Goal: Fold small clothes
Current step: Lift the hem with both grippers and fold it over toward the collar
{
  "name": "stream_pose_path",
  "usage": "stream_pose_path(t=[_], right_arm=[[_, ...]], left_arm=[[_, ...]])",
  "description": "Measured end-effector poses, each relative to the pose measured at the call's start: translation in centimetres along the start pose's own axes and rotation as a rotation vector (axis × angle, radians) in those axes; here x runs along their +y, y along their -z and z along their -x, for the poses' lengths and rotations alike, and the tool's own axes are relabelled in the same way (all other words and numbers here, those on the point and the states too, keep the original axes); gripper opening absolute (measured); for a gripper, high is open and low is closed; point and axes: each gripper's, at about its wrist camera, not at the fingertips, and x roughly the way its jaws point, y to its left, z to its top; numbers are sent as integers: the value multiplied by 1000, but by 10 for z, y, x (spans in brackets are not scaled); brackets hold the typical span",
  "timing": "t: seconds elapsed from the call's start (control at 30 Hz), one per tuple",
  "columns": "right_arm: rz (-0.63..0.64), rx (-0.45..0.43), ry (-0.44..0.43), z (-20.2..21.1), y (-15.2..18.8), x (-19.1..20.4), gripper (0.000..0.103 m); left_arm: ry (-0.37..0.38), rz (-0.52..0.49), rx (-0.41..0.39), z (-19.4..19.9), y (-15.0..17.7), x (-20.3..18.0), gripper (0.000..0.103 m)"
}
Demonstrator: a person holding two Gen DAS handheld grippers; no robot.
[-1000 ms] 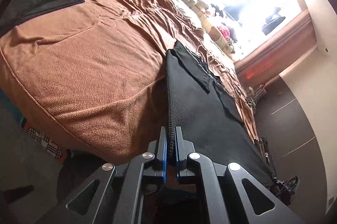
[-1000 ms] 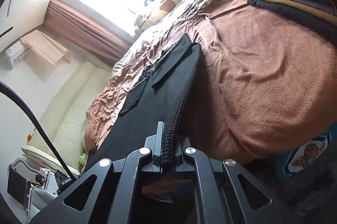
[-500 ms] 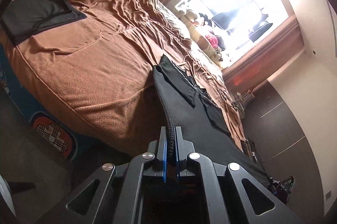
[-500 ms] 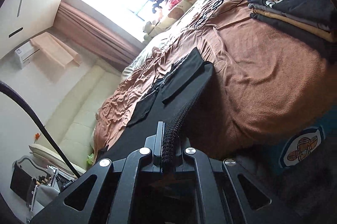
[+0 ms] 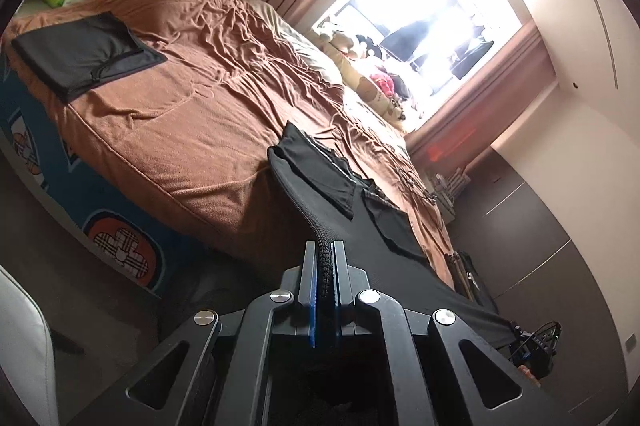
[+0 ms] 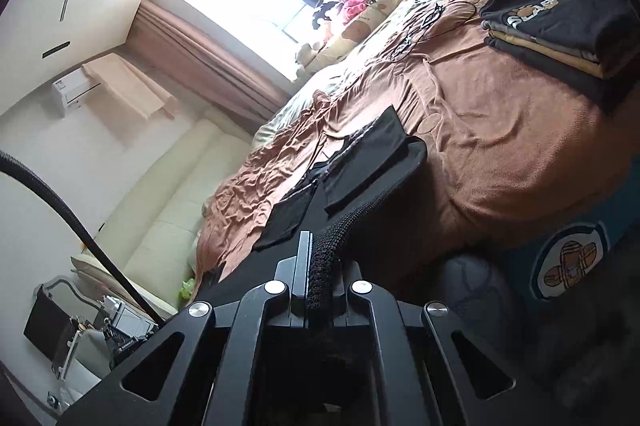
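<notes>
with one grey garment (image 5: pixel 86 55) folded and a stack of folded shirts (image 6: pixel 560 33) on the bed (image 5: pixel 192 129), the left gripper (image 5: pixel 325 258) and right gripper (image 6: pixel 320 258) each pinched the ribbed waistband of black shorts (image 5: pixel 344 197), stretched off the bed's edge, unfolded.

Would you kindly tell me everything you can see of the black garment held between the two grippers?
The black garment is dark, matte fabric with a ribbed band along its near edge and loose flaps on top, possibly pockets. It is stretched taut between the left gripper and right gripper, whose jaws clamp that band. Its far end lies on the brown bedspread.
</notes>
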Motion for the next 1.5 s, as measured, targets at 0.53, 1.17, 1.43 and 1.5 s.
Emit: stream_pose_path(t=[0.53, 1.17, 1.43, 1.5], right_arm=[[-5, 16, -8, -23, -8, -14, 2], [15, 45, 61, -139, -104, 6, 2], [-21, 93, 110, -191, -138, 5, 2], [-44, 104, 112, -206, -146, 4, 2]], left_arm=[[-28, -29, 17, -12, -17, -10, 5], [-107, -118, 67, -131, -127, -47, 5], [-140, -89, 112, -188, -156, -40, 5], [-149, -81, 127, -203, -161, -37, 5]])
